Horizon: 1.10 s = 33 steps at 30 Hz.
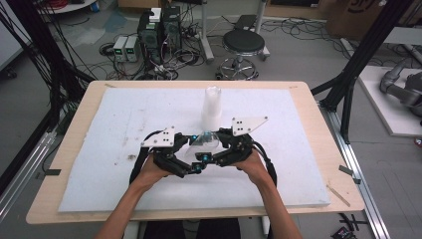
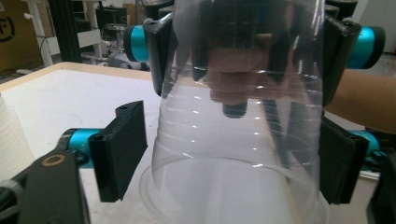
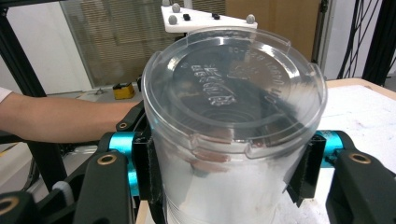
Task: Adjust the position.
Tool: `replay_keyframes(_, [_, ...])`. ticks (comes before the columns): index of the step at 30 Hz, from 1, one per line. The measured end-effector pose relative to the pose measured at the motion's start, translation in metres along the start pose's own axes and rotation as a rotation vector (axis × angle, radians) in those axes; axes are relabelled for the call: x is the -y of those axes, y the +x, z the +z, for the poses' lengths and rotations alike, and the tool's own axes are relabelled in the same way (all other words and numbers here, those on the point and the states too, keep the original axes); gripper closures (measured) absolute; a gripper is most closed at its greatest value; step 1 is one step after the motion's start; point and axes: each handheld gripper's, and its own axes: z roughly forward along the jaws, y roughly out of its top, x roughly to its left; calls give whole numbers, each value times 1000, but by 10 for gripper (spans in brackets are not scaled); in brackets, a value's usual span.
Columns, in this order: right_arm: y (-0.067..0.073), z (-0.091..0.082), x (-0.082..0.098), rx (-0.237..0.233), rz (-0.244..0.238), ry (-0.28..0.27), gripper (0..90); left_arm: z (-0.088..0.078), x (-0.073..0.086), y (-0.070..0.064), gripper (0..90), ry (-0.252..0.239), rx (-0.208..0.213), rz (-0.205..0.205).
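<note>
A clear plastic cup (image 1: 204, 139) lies level above the white foam board (image 1: 119, 124), between my two grippers. My right gripper (image 3: 225, 170) is shut on it just below its embossed base (image 3: 233, 74), both pads pressed to the wall. In the left gripper view the cup (image 2: 238, 154) widens toward the camera, and the right gripper's pads (image 2: 159, 60) clamp its narrow far end. My left gripper (image 2: 229, 161) straddles the wide rim end. One of its pads (image 2: 122, 156) stands a little off the wall, while the other (image 2: 338, 165) is at the wall.
A stack of white cups (image 1: 211, 105) stands upright on the board just behind the grippers, also at the left edge as a ribbed white stack (image 2: 11, 135). Beyond the wooden table (image 1: 318, 149) are a stool (image 1: 242, 45), computer boxes (image 1: 159, 30) and black frame posts (image 1: 358, 59).
</note>
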Motion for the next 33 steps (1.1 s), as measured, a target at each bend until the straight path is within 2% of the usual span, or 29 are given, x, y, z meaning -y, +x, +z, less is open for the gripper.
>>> replay_keyframes(8, [-1,0,1,3,5,6,410,-1,1,-3,290,1,-5,23])
replay_keyframes(20, [-1,0,2,0,7,8,403,-2,1,-3,305,7,-9,33])
replay_keyframes(22, [-2,0,2,1,6,9,385,-2,1,-4,305,9,-10,35])
replay_keyframes(23, [-2,1,2,3,11,13,310,-1,1,-4,304,8,-13,35])
replay_keyframes(26, [-1,2,3,20,18,41,191,-3,1,-4,305,12,-17,34])
replay_keyframes(33, [-1,3,3,20,17,50,175,-6,0,-4,305,26,-18,39])
